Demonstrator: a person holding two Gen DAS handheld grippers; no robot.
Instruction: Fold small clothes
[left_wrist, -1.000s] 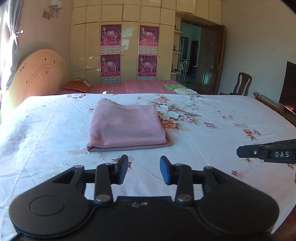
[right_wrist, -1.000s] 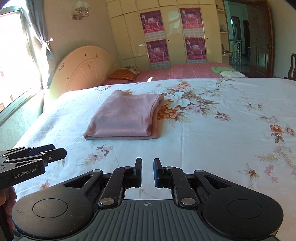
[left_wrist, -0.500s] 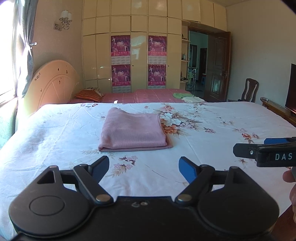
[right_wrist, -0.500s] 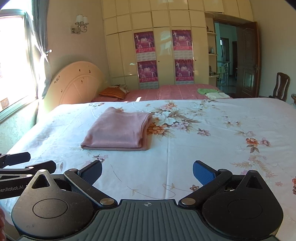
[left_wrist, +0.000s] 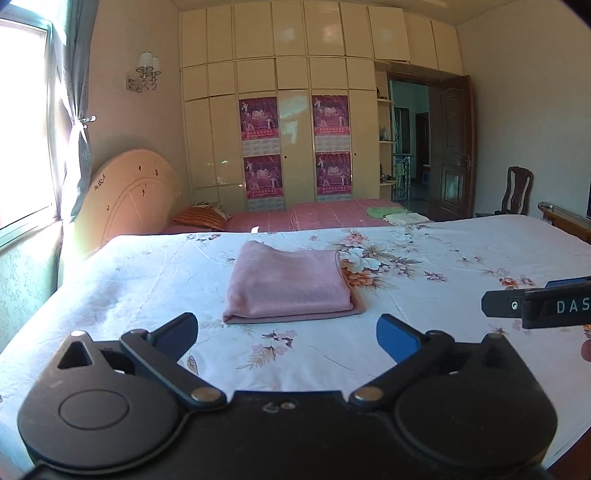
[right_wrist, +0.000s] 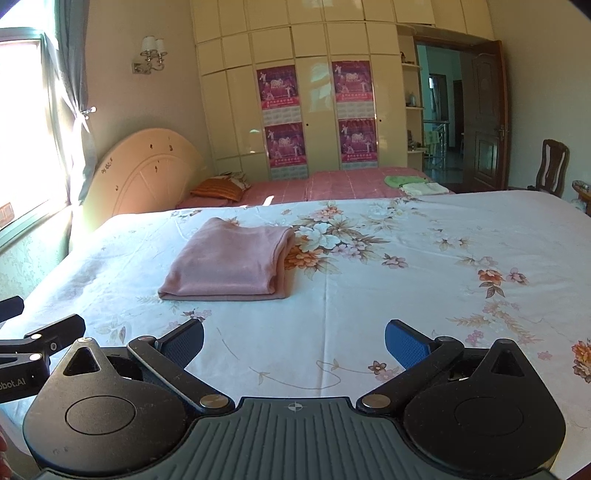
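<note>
A pink garment lies folded into a flat rectangle on the floral bed sheet; it also shows in the right wrist view. My left gripper is open and empty, held above the sheet on the near side of the garment, apart from it. My right gripper is open and empty too, near the front of the bed, to the right of the garment. The right gripper's side shows at the right edge of the left wrist view, and the left gripper at the left edge of the right wrist view.
A second bed with a pink cover stands behind, with green and white folded cloths and a striped pillow on it. A headboard and window are at left. A wardrobe, an open door and a chair are at the back.
Both grippers have opened wide, from nearly shut a second ago. Both have drawn back and tilted up, so the garment looks farther away. The garment has not moved.
</note>
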